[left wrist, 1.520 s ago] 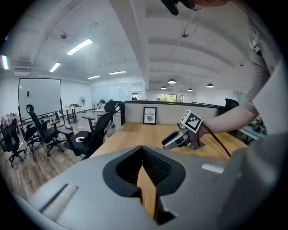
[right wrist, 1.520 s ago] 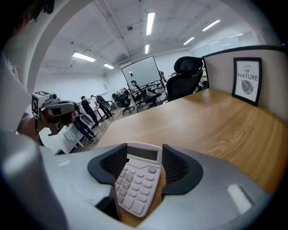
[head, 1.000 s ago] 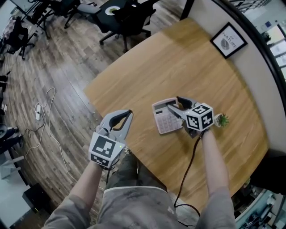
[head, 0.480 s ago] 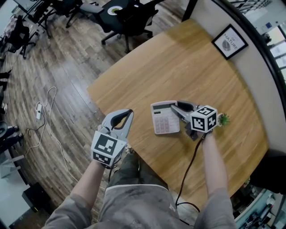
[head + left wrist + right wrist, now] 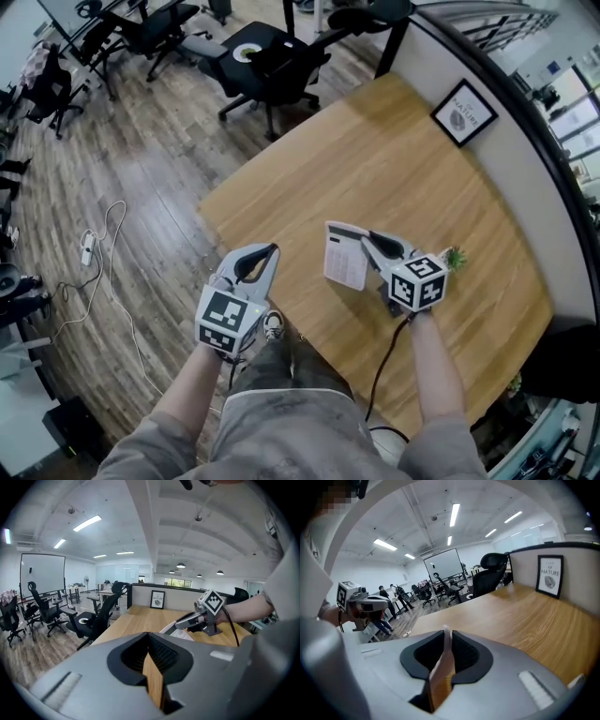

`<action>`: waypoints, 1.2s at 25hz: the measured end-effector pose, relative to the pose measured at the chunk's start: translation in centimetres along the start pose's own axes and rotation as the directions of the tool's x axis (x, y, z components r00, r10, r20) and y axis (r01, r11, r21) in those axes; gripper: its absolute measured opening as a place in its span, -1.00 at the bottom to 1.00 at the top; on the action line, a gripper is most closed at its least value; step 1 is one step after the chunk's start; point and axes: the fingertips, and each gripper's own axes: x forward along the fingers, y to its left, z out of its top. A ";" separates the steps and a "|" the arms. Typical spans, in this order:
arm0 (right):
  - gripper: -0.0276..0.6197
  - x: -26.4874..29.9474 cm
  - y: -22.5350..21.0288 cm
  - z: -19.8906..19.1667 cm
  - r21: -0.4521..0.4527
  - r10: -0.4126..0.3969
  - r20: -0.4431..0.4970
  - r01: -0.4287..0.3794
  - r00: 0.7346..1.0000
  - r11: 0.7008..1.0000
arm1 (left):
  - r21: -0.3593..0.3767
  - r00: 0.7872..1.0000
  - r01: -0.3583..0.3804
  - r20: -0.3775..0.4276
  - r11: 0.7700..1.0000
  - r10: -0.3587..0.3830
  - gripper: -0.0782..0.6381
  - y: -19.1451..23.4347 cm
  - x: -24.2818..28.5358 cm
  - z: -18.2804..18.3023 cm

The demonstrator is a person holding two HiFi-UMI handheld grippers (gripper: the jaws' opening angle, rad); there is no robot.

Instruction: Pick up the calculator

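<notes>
The calculator (image 5: 345, 259), white with grey keys, hangs tilted above the wooden table (image 5: 375, 159). My right gripper (image 5: 367, 242) grips its right edge, and the jaws are still closing on it. In the right gripper view, the calculator's thin edge (image 5: 441, 667) stands pinched between the dark pads (image 5: 461, 653). The left gripper view shows the calculator (image 5: 177, 631) under the right gripper (image 5: 187, 619). My left gripper (image 5: 271, 250) hovers shut and empty off the table's near left edge, apart from the calculator.
A framed picture (image 5: 462, 112) leans against the partition at the table's far side. A small green plant (image 5: 456, 257) stands just right of my right gripper. Office chairs (image 5: 272, 56) sit beyond the table. A cable (image 5: 103, 234) lies on the floor to the left.
My right gripper has shut on the calculator and lifted it off the table, tilting it. Both grippers have risen a little.
</notes>
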 end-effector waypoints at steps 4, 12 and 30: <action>-0.73 -3.5 1.2 3.8 0.001 -0.091 0.098 0.091 0.991 0.996 | 0.028 0.999 -0.009 0.036 1.000 0.008 -0.78 0.5 -2.0 3.1; -0.73 -12.0 6.4 10.9 -0.052 -0.159 0.297 0.182 0.942 0.982 | 0.122 0.991 -0.015 0.133 0.992 -0.001 -0.78 -0.3 -5.8 9.6; -0.73 -26.5 16.5 14.6 0.050 -0.347 0.556 0.386 0.755 0.921 | 0.251 0.952 -0.002 0.297 0.968 -0.075 -0.78 -3.1 -16.1 18.1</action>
